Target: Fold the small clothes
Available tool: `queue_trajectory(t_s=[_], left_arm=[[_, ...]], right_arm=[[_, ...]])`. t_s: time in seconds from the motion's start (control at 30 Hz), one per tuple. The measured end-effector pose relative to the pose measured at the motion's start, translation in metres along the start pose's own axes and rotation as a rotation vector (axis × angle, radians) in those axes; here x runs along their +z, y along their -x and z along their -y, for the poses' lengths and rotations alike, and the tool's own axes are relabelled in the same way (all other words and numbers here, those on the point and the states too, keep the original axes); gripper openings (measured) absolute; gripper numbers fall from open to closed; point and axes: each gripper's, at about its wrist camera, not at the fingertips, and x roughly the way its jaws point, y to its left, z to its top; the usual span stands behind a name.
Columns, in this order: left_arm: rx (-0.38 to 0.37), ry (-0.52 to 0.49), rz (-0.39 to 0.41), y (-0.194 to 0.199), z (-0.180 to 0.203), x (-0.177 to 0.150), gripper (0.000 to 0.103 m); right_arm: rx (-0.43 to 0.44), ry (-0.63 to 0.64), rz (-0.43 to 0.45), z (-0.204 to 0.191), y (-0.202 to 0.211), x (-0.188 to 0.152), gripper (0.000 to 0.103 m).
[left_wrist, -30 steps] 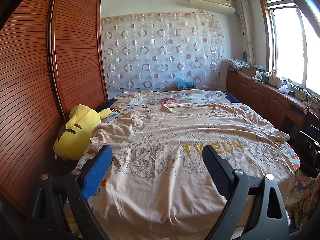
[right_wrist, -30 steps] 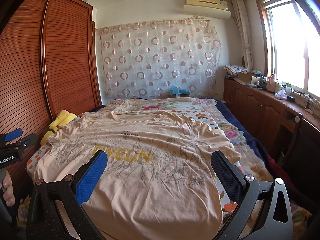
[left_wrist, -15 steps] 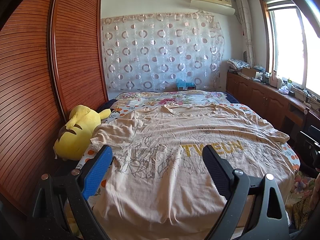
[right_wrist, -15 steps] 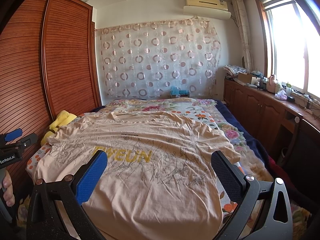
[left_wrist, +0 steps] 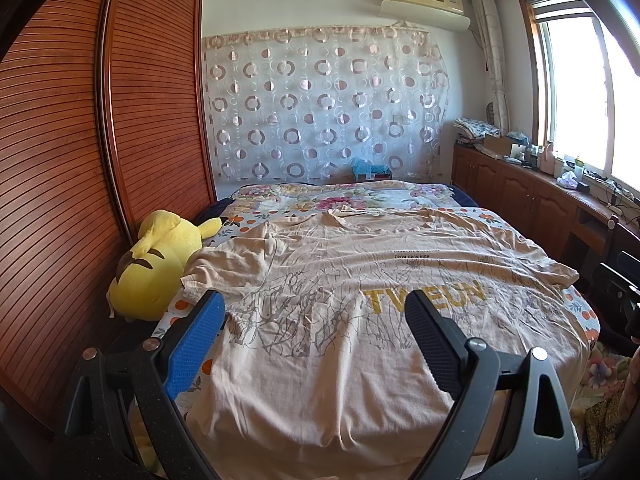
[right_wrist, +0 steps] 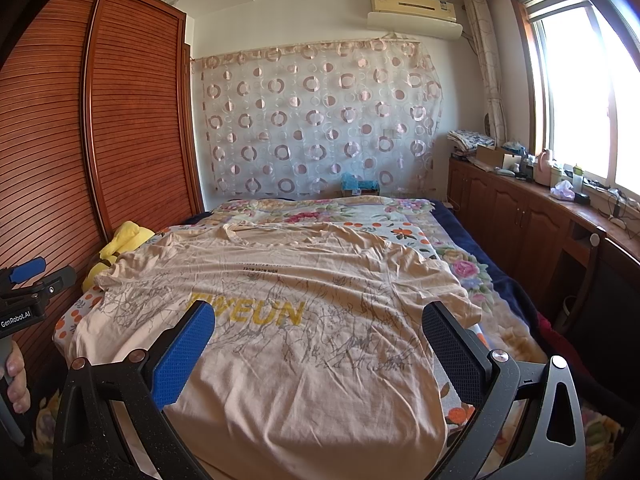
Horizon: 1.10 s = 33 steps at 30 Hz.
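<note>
— Where do we find the shirt?
— The beige T-shirt (left_wrist: 360,312) lies spread flat on the bed (left_wrist: 440,196), hem near us, collar far.
— And our fingers?
— Both the left gripper (left_wrist: 314,334) and the right gripper (right_wrist: 318,344) are spread wide above the near hem, holding nothing.
— What differs between views?
— The left view shows the whole yellow plush toy (left_wrist: 154,264) at the left; the right view shows the left gripper from outside.

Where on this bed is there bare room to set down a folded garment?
Free: the floral bedspread between the T-shirt collar and the curtain, plus the strip right of the sleeve. Crowded: the left edge, where the yellow plush toy meets the sleeve.
</note>
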Motion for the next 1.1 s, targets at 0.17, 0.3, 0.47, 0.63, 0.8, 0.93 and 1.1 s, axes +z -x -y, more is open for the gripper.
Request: queue_trajectory(t_s=[0.17,0.3,0.47,0.63,0.8,0.93,1.1], left_arm=[[0.001,-0.001,0.001,0.0,-0.0001,0.0,0.092],[-0.001,0.0,0.0,0.0002,-0.0004,0.0001,0.092],[-0.001,0.0,0.001,-0.0001,0.0006,-0.0001,0.092],[0.0,0.001,0.002,0.0002,-0.0006,0.0,0.092],[0.0,0.001,0.002,0.0004,-0.0003,-0.0002,0.092],[-0.004,0.003,-0.003,-0.0004,-0.0008,-0.0005,0.092],[-0.011,0.02,-0.023,-0.0066,-0.0051,-0.0011,0.092]], right_arm=[[0.0,0.001,0.001,-0.0003,0.0004,0.0004,0.103],[0.001,0.002,0.003,-0.0005,0.0002,0.0007,0.103],[0.001,0.001,0.003,-0.0006,0.0002,0.0008,0.103],[0.003,0.001,0.005,-0.0009,0.0004,0.0014,0.103],[0.003,0.001,0.004,-0.0009,0.0012,0.0012,0.103],[0.007,0.001,0.002,-0.0008,0.0006,0.0009,0.103],[0.08,-0.022,-0.005,0.0025,-0.0058,-0.0009,0.103]])
